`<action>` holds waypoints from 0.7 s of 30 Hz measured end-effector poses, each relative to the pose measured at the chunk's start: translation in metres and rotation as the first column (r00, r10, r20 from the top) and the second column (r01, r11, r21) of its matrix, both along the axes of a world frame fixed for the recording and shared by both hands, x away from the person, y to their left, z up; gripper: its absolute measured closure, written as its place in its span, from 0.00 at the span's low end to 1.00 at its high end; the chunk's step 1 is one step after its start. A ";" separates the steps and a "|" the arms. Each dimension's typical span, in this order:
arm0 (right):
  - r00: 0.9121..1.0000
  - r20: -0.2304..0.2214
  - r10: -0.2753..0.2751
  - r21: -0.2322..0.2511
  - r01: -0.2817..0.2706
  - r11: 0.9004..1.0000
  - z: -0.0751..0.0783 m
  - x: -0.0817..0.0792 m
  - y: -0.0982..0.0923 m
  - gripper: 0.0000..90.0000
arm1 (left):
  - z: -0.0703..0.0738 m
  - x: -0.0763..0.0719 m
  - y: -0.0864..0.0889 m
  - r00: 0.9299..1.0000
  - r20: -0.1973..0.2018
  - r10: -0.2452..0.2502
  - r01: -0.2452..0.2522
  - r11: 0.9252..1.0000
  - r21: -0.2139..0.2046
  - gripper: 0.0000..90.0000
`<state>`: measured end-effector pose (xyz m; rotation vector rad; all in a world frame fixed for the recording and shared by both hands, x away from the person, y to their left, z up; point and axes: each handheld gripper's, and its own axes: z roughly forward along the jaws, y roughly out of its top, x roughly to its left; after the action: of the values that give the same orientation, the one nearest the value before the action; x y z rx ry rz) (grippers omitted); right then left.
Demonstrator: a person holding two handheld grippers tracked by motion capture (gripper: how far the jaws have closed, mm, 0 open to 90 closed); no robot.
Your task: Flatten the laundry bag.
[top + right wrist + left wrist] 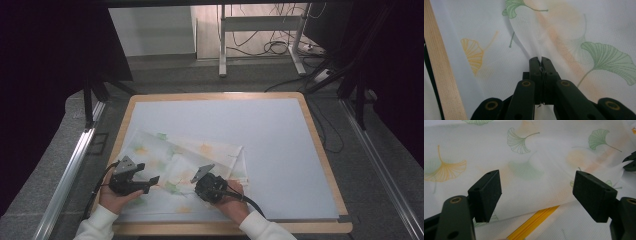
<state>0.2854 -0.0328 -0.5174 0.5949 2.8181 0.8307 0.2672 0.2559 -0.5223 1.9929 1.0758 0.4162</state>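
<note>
White mesh fabric printed with green and orange ginkgo leaves lies rumpled across the near-left part of a pale sheet that covers my wooden table. A yellow zipper runs along one edge of the cloth, seen close up in the left gripper view just below my spread jaws. My left gripper, held in my left hand at the cloth's left edge, stands wide apart with nothing between its pads; the fabric lies beneath them. My right gripper is pinched tight on a fold of the mesh, which rises in a small ridge from the jaw tips in the right gripper view, with the table's light wood edge running down the left of that picture. From above, my right hand rests on the near-right part of the cloth, and both my white sleeves enter from the table's near side. Cables trail on the grey floor beyond.
</note>
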 end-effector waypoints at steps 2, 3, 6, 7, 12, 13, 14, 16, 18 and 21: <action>1.000 -0.009 0.002 0.014 -0.002 1.000 0.001 0.001 -0.001 0.98 | 0.000 0.000 0.000 1.000 0.000 -0.001 0.001 1.000 0.001 0.25; 1.000 -0.009 0.002 0.014 -0.002 1.000 0.001 0.001 -0.001 0.98 | 0.000 0.000 0.000 1.000 0.001 -0.001 0.001 1.000 0.001 0.25; 1.000 -0.004 -0.003 0.039 0.003 0.999 0.006 0.002 -0.002 0.98 | 0.000 0.000 0.000 1.000 0.003 -0.002 0.002 1.000 0.002 0.26; 1.000 0.001 -0.004 0.044 0.004 0.999 0.007 0.003 -0.002 0.98 | 0.000 0.000 0.000 1.000 0.002 -0.002 0.002 1.000 0.002 0.26; 1.000 0.000 -0.016 0.084 0.016 0.996 0.017 0.010 -0.006 0.98 | 0.000 -0.001 0.000 1.000 0.006 -0.002 0.002 1.000 0.001 0.27; 1.000 0.001 -0.024 0.093 0.023 0.995 0.020 0.012 -0.008 0.98 | 0.000 -0.001 0.000 1.000 0.005 -0.003 0.003 1.000 0.000 0.27; 1.000 0.001 -0.026 0.102 0.026 0.994 0.022 0.013 -0.009 0.98 | 0.000 -0.001 -0.001 1.000 0.005 -0.003 0.003 1.000 -0.001 0.27; 0.999 0.018 -0.037 0.126 0.034 0.991 0.029 0.019 -0.012 0.98 | 0.000 -0.001 -0.002 1.000 0.012 -0.002 0.002 1.000 -0.007 0.27; 0.998 0.026 -0.058 0.144 0.054 0.988 0.033 0.024 -0.014 0.98 | 0.000 -0.002 -0.003 1.000 0.019 -0.008 0.008 1.000 -0.003 0.27; 0.997 0.027 -0.075 0.161 0.070 0.985 0.038 0.033 -0.017 0.98 | 0.000 -0.002 -0.003 1.000 0.024 -0.010 0.010 1.000 0.003 0.28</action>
<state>0.3182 -0.0495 -0.4792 0.6946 2.6997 1.0494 0.2653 0.2533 -0.5224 1.9904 1.0498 0.4356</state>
